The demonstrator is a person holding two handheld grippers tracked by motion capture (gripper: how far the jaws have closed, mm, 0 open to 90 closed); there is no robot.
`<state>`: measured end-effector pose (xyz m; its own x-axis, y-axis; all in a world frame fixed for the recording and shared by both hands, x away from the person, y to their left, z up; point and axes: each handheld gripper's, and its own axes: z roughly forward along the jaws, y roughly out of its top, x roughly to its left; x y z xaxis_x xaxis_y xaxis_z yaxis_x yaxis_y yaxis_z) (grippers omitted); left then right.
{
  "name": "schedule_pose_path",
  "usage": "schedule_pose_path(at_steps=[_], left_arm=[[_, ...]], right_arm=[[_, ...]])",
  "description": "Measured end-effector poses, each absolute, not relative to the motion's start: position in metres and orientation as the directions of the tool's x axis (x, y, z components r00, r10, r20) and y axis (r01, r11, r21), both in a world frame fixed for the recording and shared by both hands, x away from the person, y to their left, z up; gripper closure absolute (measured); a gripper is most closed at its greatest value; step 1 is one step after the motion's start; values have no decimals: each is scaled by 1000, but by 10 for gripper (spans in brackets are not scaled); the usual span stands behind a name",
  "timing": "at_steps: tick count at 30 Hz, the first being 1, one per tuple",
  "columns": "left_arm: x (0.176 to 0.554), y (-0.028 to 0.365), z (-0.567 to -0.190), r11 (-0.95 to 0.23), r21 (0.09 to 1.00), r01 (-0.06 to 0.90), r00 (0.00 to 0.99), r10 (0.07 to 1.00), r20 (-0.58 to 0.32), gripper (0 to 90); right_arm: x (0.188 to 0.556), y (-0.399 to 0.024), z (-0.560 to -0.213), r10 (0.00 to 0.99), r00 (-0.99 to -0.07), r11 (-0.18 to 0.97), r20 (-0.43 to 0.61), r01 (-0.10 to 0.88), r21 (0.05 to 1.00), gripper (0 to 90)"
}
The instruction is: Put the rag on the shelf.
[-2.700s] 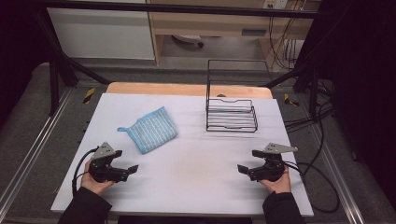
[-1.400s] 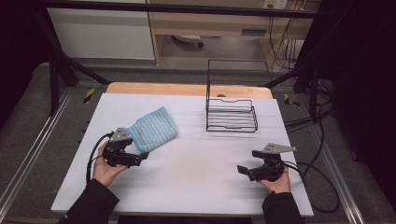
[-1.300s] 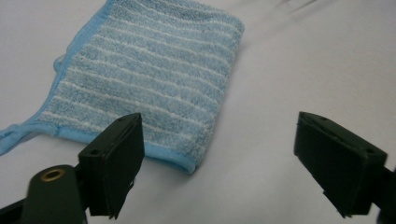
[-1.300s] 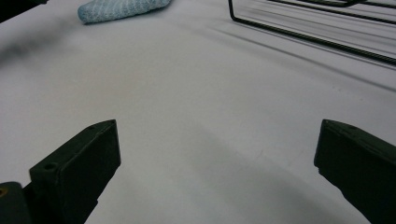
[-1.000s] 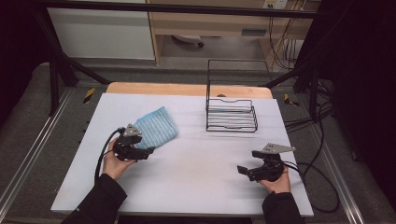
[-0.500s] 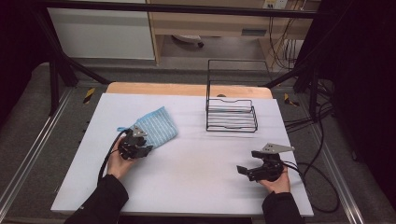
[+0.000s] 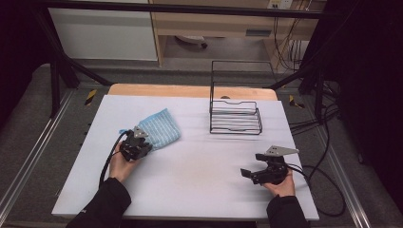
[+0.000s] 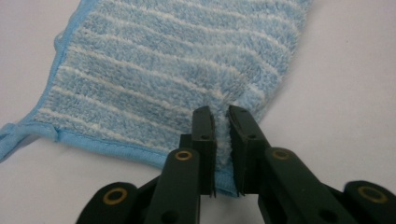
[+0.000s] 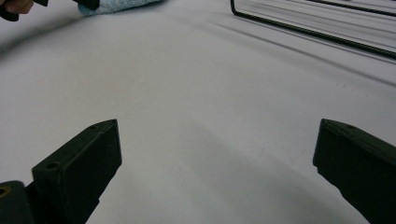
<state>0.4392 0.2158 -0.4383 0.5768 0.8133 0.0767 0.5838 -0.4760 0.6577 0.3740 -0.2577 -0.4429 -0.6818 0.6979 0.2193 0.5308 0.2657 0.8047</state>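
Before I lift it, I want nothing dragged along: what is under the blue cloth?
The blue cloth lies flat on the white table, its near edge pinched in the left tongs. Nothing bulges; whatever is beneath is covered.

I see a pale table point(image 7: 190, 190) bearing two things: a blue striped cloth point(image 7: 159, 128) lying flat at ten o'clock, and a black wire rack point(image 7: 235, 121) at one o'clock.

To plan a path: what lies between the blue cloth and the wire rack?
Only bare white table between blue cloth and wire rack, in the high view.
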Motion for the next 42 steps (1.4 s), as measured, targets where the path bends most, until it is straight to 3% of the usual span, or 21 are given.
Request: schedule_pose_path(at_steps=[25,28,31,34,42], left_arm=[[433,212,-428,-465,672,576,589,807,54,856],[434,212,-432,-464,666,584,588,807,47,799],[433,206,-424,-467,689,554,594,802,65,623],[436,194,-420,-473,702,532,611,788,69,524],[459,163,-431,-520,670,529,624,774,108,497]], right_arm=[[374,-258,-443,691,-688,271,220,529,804,20],[374,-258,-443,691,-688,271,221,530,803,20],[374,-258,-443,692,-687,268,223,531,804,20],[375,-257,-443,692,-687,273,221,532,802,20],[374,-258,-443,693,-686,270,221,531,803,19]])
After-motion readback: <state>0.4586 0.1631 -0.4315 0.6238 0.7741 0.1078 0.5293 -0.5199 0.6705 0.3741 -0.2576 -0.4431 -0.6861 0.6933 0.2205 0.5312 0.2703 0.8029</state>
